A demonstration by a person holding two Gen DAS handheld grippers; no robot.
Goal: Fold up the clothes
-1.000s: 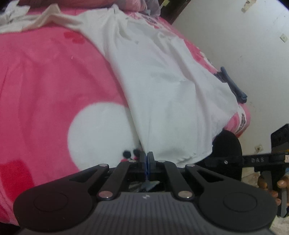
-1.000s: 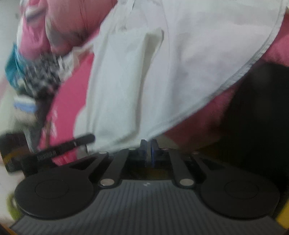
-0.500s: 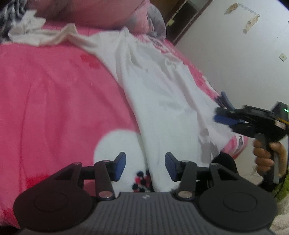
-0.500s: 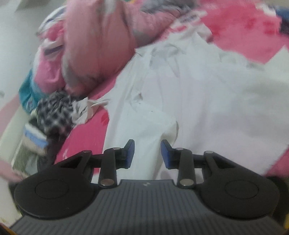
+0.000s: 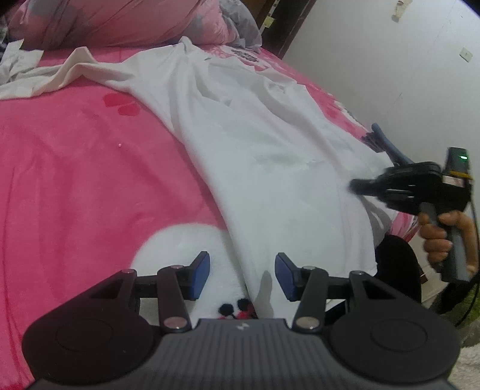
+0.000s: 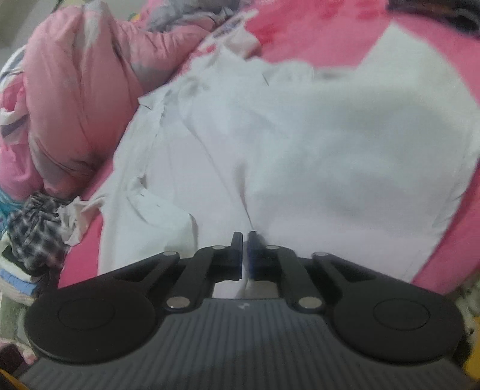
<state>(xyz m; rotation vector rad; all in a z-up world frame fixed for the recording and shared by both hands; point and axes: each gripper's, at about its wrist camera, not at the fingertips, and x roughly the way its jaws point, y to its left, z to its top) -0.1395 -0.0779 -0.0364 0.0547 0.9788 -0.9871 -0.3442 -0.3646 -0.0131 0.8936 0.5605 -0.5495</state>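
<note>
A white shirt (image 5: pixel 270 150) lies spread lengthwise on the pink blanket (image 5: pixel 75 180). My left gripper (image 5: pixel 241 274) stands open just above the shirt's near hem, and its blue pads touch nothing. In the left wrist view my right gripper (image 5: pixel 357 184) reaches over the shirt's right edge, held by a person's hand (image 5: pixel 444 237). In its own view the right gripper (image 6: pixel 245 252) has its jaws closing, nearly together, on a fold of the white shirt (image 6: pixel 300 150). A crease runs from the cloth into the narrow gap.
A pink pillow (image 5: pixel 105 21) lies at the head of the bed, with a cream garment (image 5: pixel 60 75) beside the shirt. A checkered cloth (image 6: pixel 33 228) sits by the pillow (image 6: pixel 75 90). A blue-grey garment (image 5: pixel 390 147) hangs at the bed's right edge, near the white wall (image 5: pixel 390 60).
My left gripper has opened and let go of the shirt's hem. My right gripper opened, swung across over the shirt, and has closed again on a fold of it.
</note>
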